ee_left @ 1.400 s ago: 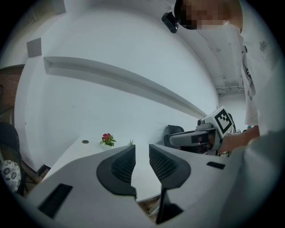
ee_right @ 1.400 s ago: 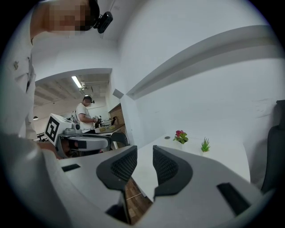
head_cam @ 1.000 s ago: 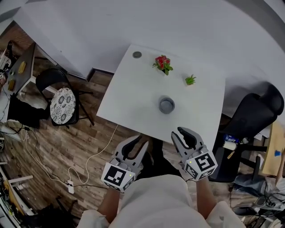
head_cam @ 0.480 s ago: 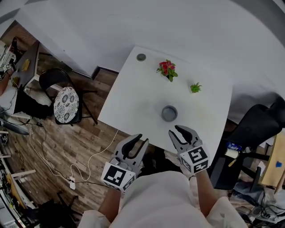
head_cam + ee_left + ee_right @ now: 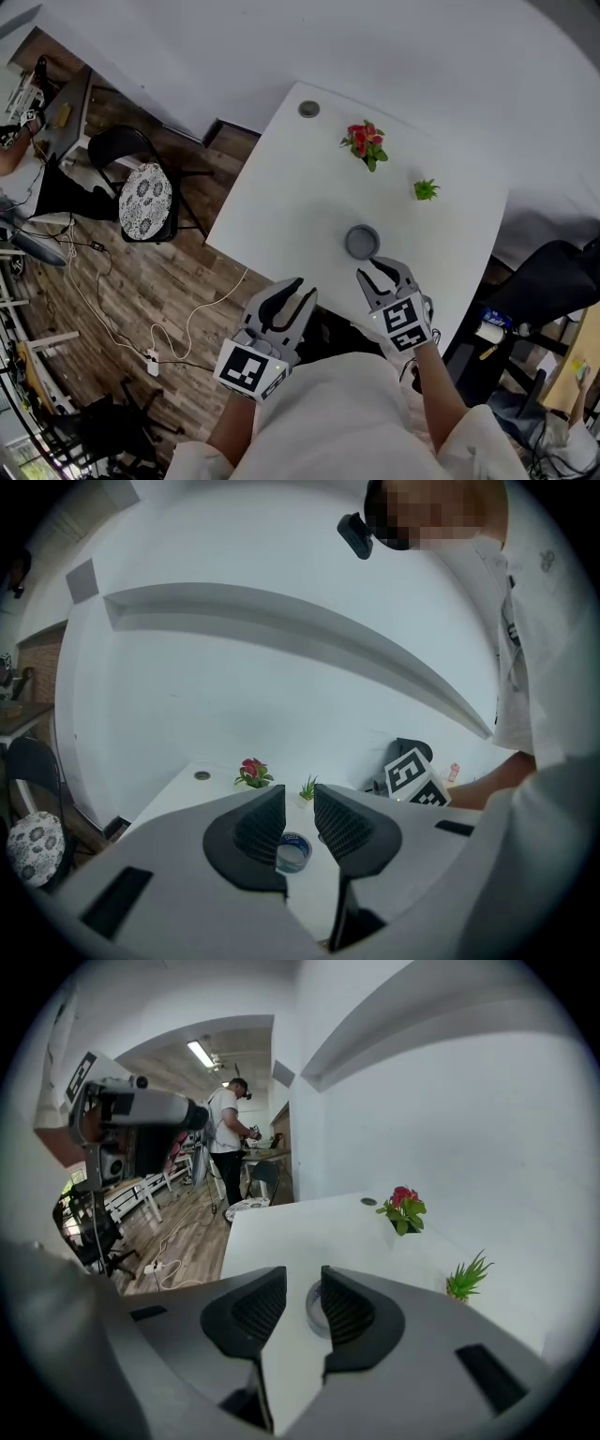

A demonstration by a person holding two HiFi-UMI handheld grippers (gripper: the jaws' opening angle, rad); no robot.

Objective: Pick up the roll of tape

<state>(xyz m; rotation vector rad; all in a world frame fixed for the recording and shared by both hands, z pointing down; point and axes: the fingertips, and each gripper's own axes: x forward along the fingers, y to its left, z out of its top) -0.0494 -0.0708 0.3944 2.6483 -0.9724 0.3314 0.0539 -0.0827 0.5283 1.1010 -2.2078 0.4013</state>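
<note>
Head view: two grippers by the near edge of a white table (image 5: 281,197), with the roll of tape (image 5: 362,242) just in front of the right one.
The right gripper (image 5: 376,271) points down at the roll of tape, which lies flat on the table just past its tips. The jaws have just been opening and now stand apart. Nothing is between the pads; in the right gripper view the tape (image 5: 313,1303) peeks out beyond the gap. The left gripper (image 5: 301,290) is off to the left of the right one, back from the table edge. Its jaws are a little apart and hold nothing. In the left gripper view the tape (image 5: 293,852) shows far ahead through the gap. Far beyond the tape stand a red flower plant (image 5: 366,142) and a small green plant (image 5: 426,189).
</note>
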